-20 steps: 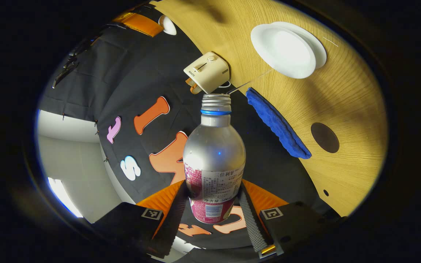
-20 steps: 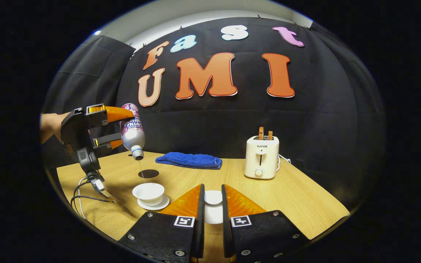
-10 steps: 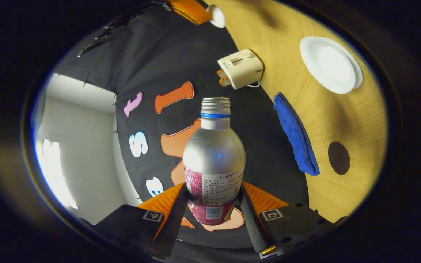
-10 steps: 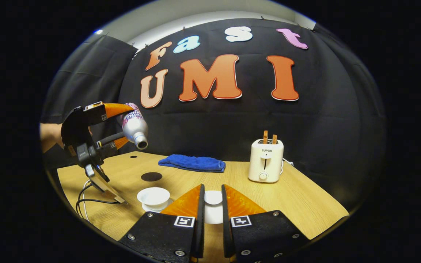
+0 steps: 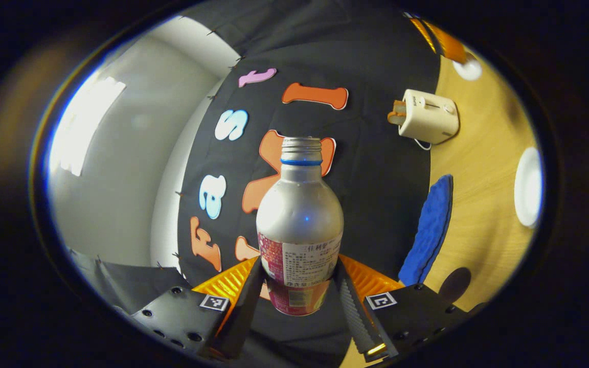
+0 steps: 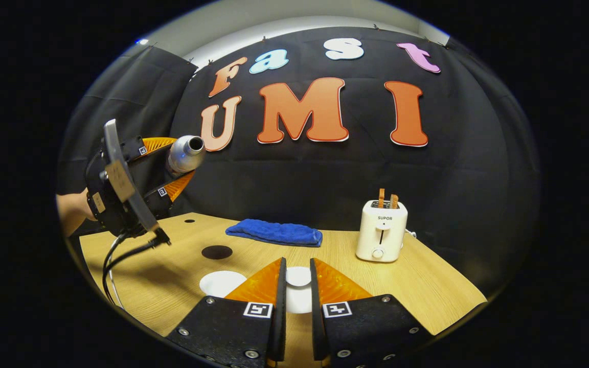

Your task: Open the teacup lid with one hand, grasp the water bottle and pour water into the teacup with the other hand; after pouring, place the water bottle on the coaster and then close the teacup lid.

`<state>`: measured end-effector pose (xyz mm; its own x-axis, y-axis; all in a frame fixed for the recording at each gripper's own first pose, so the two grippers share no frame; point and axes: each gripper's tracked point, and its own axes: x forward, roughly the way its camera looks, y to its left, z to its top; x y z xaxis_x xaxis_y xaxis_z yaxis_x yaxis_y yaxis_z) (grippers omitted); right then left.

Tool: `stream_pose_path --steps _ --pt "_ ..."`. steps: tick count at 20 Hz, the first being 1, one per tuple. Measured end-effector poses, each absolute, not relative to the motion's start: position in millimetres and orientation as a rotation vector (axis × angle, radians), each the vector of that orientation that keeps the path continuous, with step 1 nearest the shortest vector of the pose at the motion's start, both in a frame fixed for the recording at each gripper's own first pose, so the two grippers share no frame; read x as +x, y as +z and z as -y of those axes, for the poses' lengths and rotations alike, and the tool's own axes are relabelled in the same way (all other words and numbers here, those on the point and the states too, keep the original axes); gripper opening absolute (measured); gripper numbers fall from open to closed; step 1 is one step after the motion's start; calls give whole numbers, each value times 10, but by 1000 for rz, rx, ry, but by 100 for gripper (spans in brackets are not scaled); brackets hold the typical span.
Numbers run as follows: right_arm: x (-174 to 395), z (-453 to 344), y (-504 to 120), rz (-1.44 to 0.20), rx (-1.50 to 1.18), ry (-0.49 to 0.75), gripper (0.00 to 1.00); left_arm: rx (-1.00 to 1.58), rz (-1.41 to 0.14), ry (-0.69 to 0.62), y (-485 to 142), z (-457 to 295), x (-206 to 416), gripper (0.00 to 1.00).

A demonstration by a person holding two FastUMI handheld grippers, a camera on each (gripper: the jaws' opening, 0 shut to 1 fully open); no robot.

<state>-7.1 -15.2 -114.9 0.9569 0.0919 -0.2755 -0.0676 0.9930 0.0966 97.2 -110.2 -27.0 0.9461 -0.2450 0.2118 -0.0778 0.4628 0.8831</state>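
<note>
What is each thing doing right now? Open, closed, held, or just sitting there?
water bottle: uncapped, held off the table
left gripper: shut on the water bottle
right gripper: shut on the teacup lid
teacup: open, on the table
coaster: bare
toaster: holding two slices
blue cloth: lying flat

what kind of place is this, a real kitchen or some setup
Most likely a staged recording booth, not a real kitchen: a black cloth wall backs a wooden table set with a toaster, a blue towel and a teacup.
</note>
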Motion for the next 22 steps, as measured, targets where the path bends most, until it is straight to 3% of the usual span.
stream_pose_path --steps 3,4,5,8,10,11,16,17,20,21,22 --pt "-13 103 -1110 -280 82 80 22 901 286 -91 -265 1030 1057 82" --pt "7 85 -1099 -280 79 79 22 829 274 -77 -251 989 1102 77" --pt "27 75 -1087 -277 78 80 22 756 257 -67 -245 956 1189 82" --pt "69 27 -1070 -275 80 85 22 536 178 -36 -277 756 1290 82" --pt "85 1 -1103 -285 72 86 22 371 87 -44 -460 661 1381 77" --pt "84 -11 -1112 -288 66 89 22 310 50 -45 -532 638 1414 82" --pt "103 -60 -1127 -295 61 102 21 82 -79 -68 -845 607 1736 82" --pt "108 -61 -1128 -295 62 102 22 45 -102 -77 -926 601 1736 78" --pt "112 -79 -1157 -305 71 109 22 -58 -176 -111 -1134 646 1796 82" --pt "109 -107 -1187 -317 79 123 22 -83 -202 -114 -1227 662 1832 78" --pt "98 -125 -1224 -325 79 125 22 -103 -227 -123 -1312 683 1855 82"
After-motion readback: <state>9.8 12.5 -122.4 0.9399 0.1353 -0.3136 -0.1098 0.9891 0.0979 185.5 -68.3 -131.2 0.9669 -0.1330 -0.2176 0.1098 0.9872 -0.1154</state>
